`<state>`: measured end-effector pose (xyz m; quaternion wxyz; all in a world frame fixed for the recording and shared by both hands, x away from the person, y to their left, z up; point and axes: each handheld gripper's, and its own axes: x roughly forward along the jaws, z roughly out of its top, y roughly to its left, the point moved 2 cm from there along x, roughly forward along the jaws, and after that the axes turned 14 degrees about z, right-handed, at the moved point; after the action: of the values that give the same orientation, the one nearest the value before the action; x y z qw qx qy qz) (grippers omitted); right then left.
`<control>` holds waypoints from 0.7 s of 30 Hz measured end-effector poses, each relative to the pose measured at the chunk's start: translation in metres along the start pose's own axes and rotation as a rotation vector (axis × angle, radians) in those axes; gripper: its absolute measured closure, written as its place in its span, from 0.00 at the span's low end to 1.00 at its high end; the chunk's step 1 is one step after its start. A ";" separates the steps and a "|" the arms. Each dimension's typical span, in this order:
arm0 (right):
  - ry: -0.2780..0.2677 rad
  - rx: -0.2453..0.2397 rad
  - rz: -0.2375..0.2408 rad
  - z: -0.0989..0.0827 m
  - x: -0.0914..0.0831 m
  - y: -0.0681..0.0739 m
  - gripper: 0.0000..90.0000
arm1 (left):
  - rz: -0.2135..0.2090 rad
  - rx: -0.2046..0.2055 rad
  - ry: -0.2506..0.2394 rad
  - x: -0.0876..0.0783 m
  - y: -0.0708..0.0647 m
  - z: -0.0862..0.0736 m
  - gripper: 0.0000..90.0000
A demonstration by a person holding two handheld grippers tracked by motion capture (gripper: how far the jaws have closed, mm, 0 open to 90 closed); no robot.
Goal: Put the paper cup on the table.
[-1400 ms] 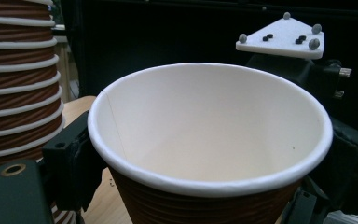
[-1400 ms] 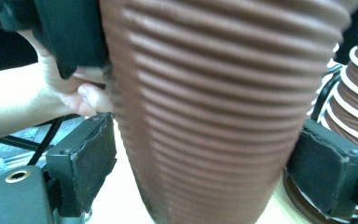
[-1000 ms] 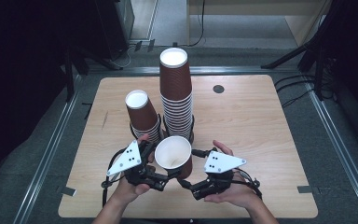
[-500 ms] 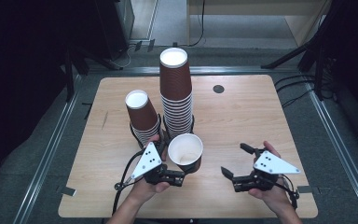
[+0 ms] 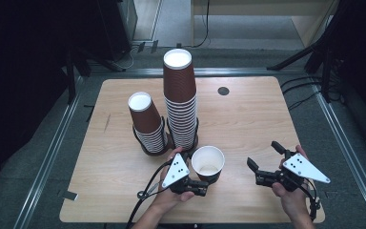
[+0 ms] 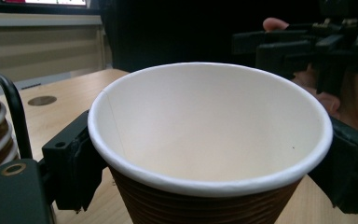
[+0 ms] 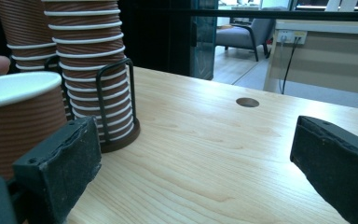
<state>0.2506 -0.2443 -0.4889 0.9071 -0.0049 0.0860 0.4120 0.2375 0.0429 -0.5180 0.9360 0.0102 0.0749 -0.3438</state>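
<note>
**Gripping a single paper cup near the table's front edge**

Clamped between the left gripper's jaws, a brown ribbed paper cup stands upright on the wooden table, white inside and empty. Just behind it rise two cup stacks in black wire holders: a tall stack and a shorter, tilted one to its left. The right gripper hovers well apart to the cup's right, jaws spread wide and holding nothing.

Your right gripper has bare table ahead and to its right. To your left, the single cup, then both cup stacks, block passage; the gap between the stacks looks too tight.
</note>
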 end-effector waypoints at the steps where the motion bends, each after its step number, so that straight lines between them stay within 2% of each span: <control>1: -0.001 0.001 0.000 0.000 0.000 0.000 0.02 | 0.002 -0.001 0.006 0.001 0.001 -0.003 0.11; 4: -0.002 -0.002 -0.007 0.001 -0.001 0.000 0.02 | 0.008 -0.002 0.023 0.002 0.002 -0.010 0.11; 8: 0.001 -0.002 -0.011 0.001 -0.001 0.001 0.02 | 0.037 0.016 0.042 0.001 0.005 -0.019 0.10; 12: 0.000 0.002 -0.013 0.001 -0.001 0.001 0.02 | 0.051 0.008 0.043 -0.001 0.009 -0.023 0.10; 13: -0.003 0.001 -0.015 0.001 0.000 0.001 0.02 | 0.062 0.018 0.043 -0.002 0.009 -0.023 0.09; 19: -0.003 0.004 -0.013 0.001 0.001 0.000 0.02 | 0.070 0.063 0.046 -0.002 0.005 -0.025 0.08; 21: 0.000 0.003 -0.016 0.001 0.002 0.001 0.02 | 0.071 0.080 0.056 -0.001 0.004 -0.026 0.02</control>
<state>0.2514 -0.2425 -0.4884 0.9103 -0.0043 0.0867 0.4049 0.2355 0.0482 -0.5438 0.9441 0.0598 0.0870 -0.3124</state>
